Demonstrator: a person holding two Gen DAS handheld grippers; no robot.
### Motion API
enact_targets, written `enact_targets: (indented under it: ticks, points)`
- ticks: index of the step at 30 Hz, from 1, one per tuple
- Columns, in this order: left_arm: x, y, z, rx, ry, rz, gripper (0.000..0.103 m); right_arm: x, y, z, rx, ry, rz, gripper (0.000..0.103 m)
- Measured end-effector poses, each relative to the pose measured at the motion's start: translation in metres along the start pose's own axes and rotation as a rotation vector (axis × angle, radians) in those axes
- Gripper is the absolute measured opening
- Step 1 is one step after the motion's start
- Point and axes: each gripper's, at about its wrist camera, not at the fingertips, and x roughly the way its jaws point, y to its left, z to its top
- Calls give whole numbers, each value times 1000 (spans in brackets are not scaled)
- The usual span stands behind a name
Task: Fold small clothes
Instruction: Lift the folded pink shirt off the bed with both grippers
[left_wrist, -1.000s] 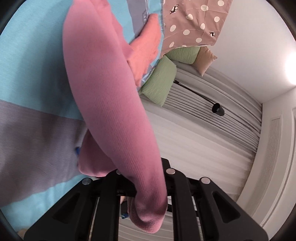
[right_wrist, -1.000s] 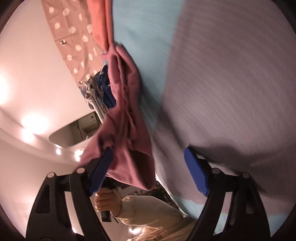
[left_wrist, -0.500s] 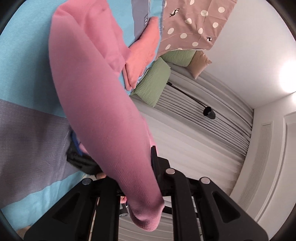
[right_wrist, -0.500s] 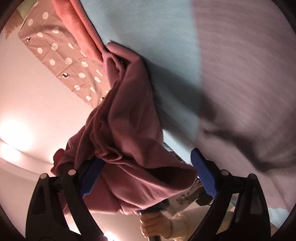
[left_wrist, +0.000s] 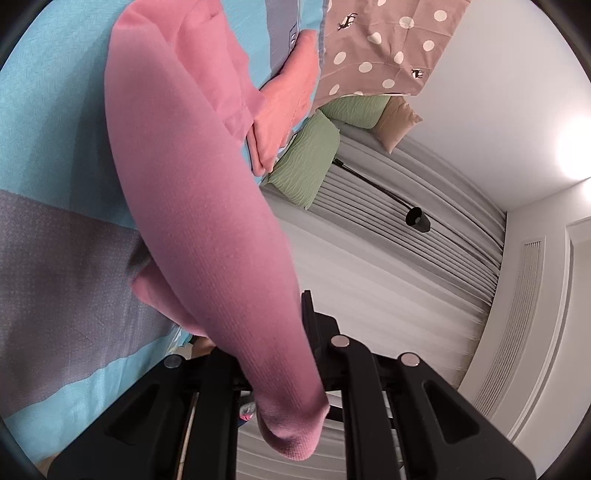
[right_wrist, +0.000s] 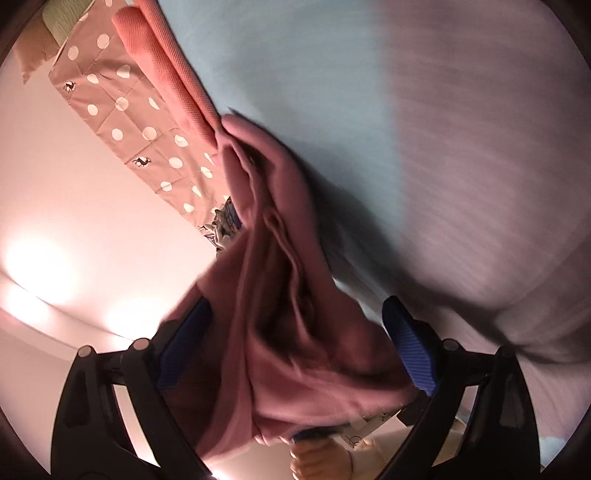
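Observation:
A pink knit garment (left_wrist: 199, 192) hangs from my left gripper (left_wrist: 273, 369), which is shut on its cuffed end; the cloth trails away over the blue and grey bedspread (left_wrist: 55, 129). In the right wrist view the same pink garment (right_wrist: 295, 332) lies bunched between the blue pads (right_wrist: 410, 350) of my right gripper (right_wrist: 295, 347). Its jaws stand wide apart and do not pinch the cloth. A folded salmon garment (left_wrist: 291, 103) lies further up the bed, also seen in the right wrist view (right_wrist: 166, 62).
A brown polka-dot quilt (left_wrist: 376, 48) lies at the head of the bed, with green pillows (left_wrist: 310, 162) and a tan pillow (left_wrist: 399, 122). Grey curtains (left_wrist: 406, 258) and a black lamp (left_wrist: 417, 218) stand beside the bed. A pile of patterned clothes (right_wrist: 221, 225) shows behind the garment.
The pink garment has been lifted and drawn toward both grippers. It now fills the gap between the right gripper's open jaws. The left gripper keeps its hold.

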Motion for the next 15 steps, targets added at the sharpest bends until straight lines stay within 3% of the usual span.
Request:
enact_targets:
  ticks: [6,11,15]
  points:
    - [-1,3,-1,11,4,2,10,21,26,19,-43,41,-147,96]
    - [-1,12,-8,40,38,82,10,41,51,46,-86,147,-195,96]
    - [-8,27,-11,51,53,115,10,55,75,60,-165,213,-299,96]
